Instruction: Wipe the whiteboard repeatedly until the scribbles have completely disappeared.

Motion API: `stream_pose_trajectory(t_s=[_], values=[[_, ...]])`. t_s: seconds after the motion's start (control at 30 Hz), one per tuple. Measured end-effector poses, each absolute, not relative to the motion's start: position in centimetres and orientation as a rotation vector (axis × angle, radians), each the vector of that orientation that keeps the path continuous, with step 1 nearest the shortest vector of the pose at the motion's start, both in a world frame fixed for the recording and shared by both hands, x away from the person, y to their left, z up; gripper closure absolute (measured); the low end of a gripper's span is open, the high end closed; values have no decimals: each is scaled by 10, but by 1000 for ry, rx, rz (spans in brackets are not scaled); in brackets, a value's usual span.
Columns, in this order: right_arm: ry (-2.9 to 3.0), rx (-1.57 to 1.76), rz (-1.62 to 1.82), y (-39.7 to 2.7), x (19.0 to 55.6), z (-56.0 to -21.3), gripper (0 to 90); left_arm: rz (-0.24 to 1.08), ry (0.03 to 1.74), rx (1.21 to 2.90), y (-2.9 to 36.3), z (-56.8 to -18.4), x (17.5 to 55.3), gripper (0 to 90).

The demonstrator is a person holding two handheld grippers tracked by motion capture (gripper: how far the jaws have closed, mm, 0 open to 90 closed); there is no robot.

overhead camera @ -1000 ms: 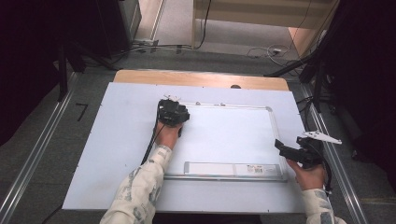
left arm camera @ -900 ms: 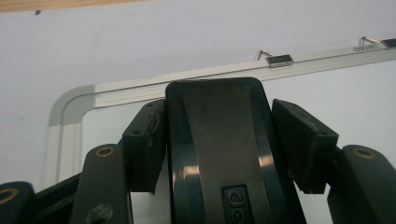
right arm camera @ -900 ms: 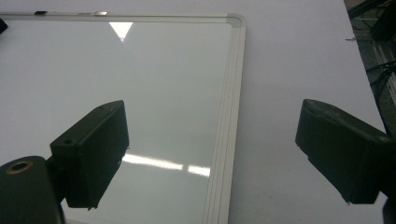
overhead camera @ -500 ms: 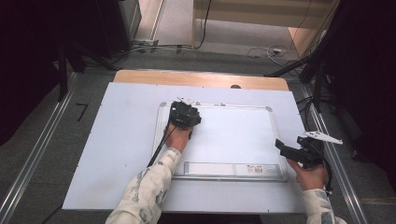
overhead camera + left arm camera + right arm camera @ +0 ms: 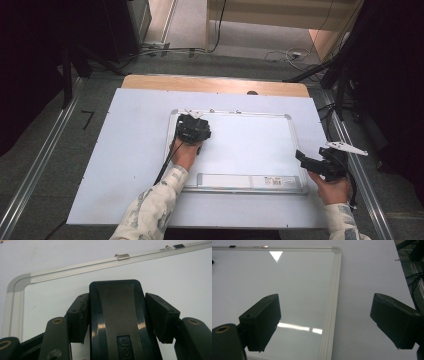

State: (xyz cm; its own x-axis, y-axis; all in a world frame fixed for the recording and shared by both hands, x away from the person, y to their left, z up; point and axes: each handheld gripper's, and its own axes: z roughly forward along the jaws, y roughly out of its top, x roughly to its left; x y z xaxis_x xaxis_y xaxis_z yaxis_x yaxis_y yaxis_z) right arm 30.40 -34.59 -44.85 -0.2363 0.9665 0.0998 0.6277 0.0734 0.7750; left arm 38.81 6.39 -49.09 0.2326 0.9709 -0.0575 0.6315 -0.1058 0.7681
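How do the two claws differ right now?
The left claw is shut on a black eraser over the whiteboard; the right claw stands wide open and holds nothing. The left works near the board's far left corner; the right hovers over its right frame edge. Both are black, two-jawed and hand-held.

I count two hand-held grippers: the left hand-held gripper (image 5: 194, 131) and the right hand-held gripper (image 5: 320, 162). There is one whiteboard (image 5: 250, 145) lying on the one surface (image 5: 125, 150). I see one black whiteboard eraser (image 5: 117, 315), clamped between the left jaws. One pen tray (image 5: 247, 181) runs along the near edge of the board. Two small metal hanger clips (image 5: 122, 256) sit on its far frame. Two sleeved forearms come in from my side
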Motion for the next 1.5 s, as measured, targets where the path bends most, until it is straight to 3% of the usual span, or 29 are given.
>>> stream_pose_trajectory(t_s=[0.37, 0.6, 1.5], values=[[1915, 1576, 1002, -345, 303, -449, 85, 642, 1587, 1729, 106, -491, 393, 398], [1916, 1576, 1004, -344, 303, -449, 85, 663, 1624, 1709, 110, -491, 406, 397], [1929, 1564, 1005, -341, 307, -449, 85, 649, 1501, 1818, 53, -490, 395, 412]])
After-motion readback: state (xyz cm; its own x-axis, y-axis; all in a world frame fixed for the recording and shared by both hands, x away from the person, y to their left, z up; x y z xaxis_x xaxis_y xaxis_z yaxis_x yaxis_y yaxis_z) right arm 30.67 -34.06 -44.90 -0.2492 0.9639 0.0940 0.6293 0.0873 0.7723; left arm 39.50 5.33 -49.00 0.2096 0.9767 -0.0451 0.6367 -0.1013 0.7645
